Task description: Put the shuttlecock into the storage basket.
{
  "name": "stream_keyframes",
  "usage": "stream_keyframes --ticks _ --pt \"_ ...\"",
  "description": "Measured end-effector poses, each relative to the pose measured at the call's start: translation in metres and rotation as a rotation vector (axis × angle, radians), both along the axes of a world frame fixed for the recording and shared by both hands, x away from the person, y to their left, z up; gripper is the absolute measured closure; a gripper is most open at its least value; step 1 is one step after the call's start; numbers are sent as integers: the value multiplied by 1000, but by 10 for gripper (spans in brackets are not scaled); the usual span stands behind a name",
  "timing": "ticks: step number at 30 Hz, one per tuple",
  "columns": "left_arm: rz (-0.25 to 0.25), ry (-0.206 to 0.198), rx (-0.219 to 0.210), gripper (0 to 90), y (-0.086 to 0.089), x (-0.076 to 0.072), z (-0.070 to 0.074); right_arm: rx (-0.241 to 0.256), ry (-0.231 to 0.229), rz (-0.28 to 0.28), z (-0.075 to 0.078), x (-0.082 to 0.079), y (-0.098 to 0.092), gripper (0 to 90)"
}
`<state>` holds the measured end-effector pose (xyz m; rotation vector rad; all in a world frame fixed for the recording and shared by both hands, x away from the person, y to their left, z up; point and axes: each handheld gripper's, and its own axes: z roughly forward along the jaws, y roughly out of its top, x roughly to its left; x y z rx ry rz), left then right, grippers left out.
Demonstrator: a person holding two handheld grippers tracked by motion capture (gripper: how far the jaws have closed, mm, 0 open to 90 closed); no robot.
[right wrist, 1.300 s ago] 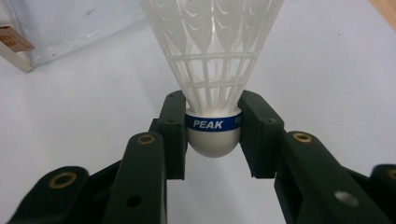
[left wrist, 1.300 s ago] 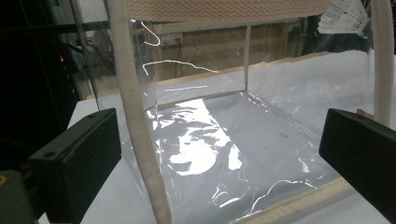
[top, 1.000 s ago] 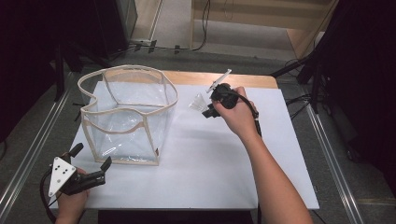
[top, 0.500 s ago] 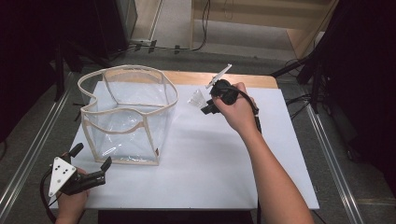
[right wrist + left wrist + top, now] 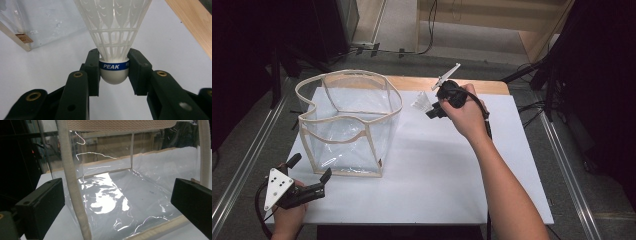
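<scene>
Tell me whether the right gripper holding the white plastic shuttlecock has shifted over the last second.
Yes, slightly: the right gripper with the white plastic shuttlecock has edged left, toward the clear plastic bag.

The clear bag [image 5: 349,125] blocks the table's [image 5: 452,170] left; its right lies open.

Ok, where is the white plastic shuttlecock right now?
The white plastic shuttlecock is clamped by its rounded base between the right gripper's jaws, at the far middle of the white table, right of the clear plastic bag with beige trim.
</scene>
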<state>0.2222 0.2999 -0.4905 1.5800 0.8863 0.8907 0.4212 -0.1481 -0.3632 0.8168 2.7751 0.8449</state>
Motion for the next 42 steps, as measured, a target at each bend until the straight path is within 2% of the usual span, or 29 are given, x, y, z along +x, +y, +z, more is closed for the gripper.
stream_keyframes --ticks 42 --pt "1 1 -3 0 0 0 0 47 -45 13 40 2 3 620"
